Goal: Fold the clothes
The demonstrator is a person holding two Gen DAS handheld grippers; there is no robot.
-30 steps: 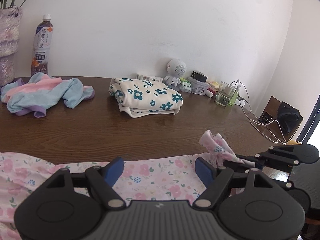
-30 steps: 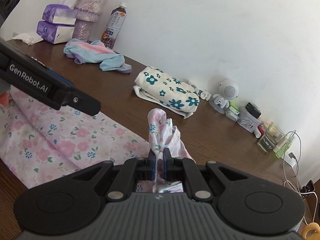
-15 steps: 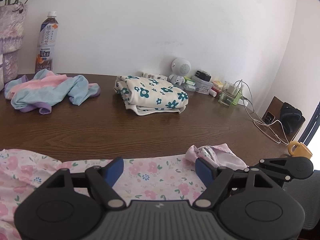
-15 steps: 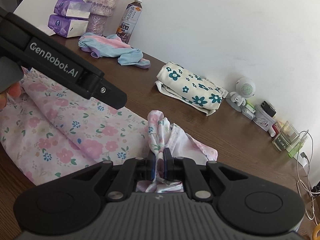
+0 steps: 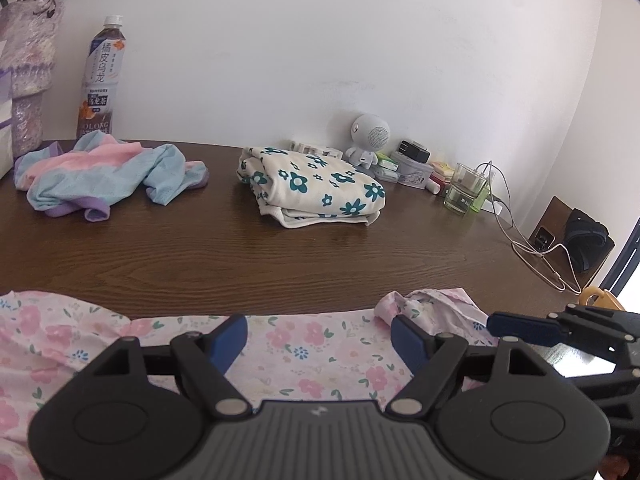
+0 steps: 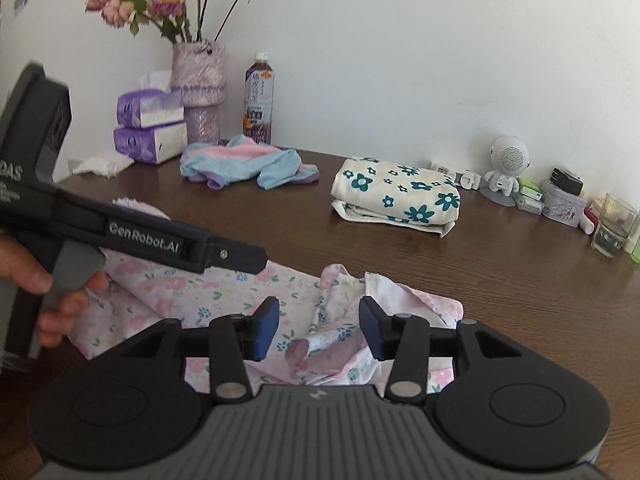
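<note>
Tongs on both sides stood spread, pinching nothing: our left tongs (image 5: 318, 340) and right tongs (image 6: 318, 326) hovered over the pink floral garment (image 6: 224, 300), spread at the worktop's (image 5: 240, 260) six-o'clock edge. We judged a fold just laid; next, we needed to pinch the bunched corner (image 6: 340, 292) at our right tongs' twelve o'clock.

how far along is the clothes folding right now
Done: the cream garment with teal flowers lies folded near the wall. In hand: nothing is gripped; the pink floral garment lies spread at the near edge, one corner bunched between the open right gripper, and the left gripper is open above it. Left: folding that piece, and the crumpled blue and pink garment.
</note>
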